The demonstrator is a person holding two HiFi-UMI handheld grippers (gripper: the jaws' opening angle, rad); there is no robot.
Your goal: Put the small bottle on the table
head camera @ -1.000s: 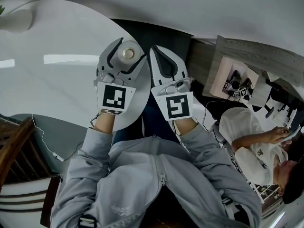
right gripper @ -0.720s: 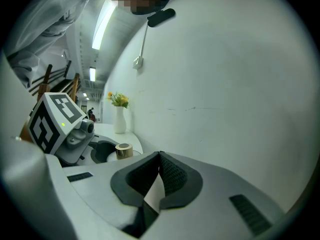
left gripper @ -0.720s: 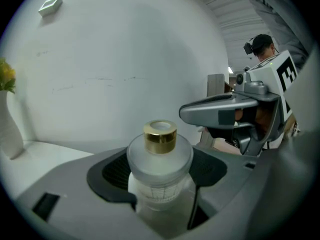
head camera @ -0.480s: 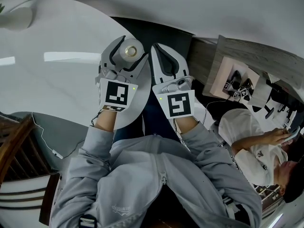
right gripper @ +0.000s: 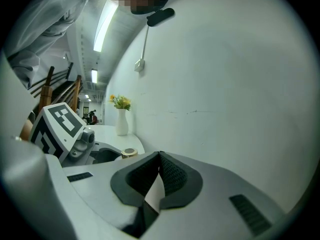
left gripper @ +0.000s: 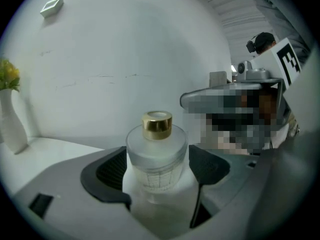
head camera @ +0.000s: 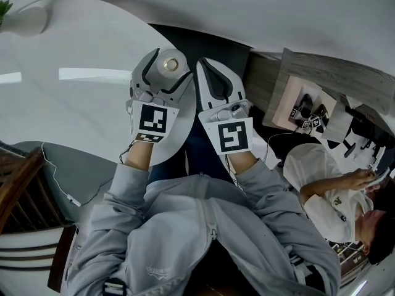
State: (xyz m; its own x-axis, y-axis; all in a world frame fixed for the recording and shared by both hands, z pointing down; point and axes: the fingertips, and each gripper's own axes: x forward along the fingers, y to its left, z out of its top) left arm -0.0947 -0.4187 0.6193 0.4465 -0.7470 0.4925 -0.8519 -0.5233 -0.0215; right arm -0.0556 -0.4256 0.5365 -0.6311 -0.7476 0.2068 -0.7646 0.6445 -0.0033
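Jaws of left gripper (head camera: pixel 168 65) just spreading, seemingly loose round bottle (left gripper: pixel 156 151), right gripper's (right gripper: pixel 159 156) together, white table (head camera: pixel 74 110)

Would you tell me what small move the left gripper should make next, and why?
Probably draw the left gripper straight back, level, away from the small bottle. Its jaws have just been opening; the bottle stands upright between them, apparently on the white table, with the pads barely clear, so sideways drift could tip it.
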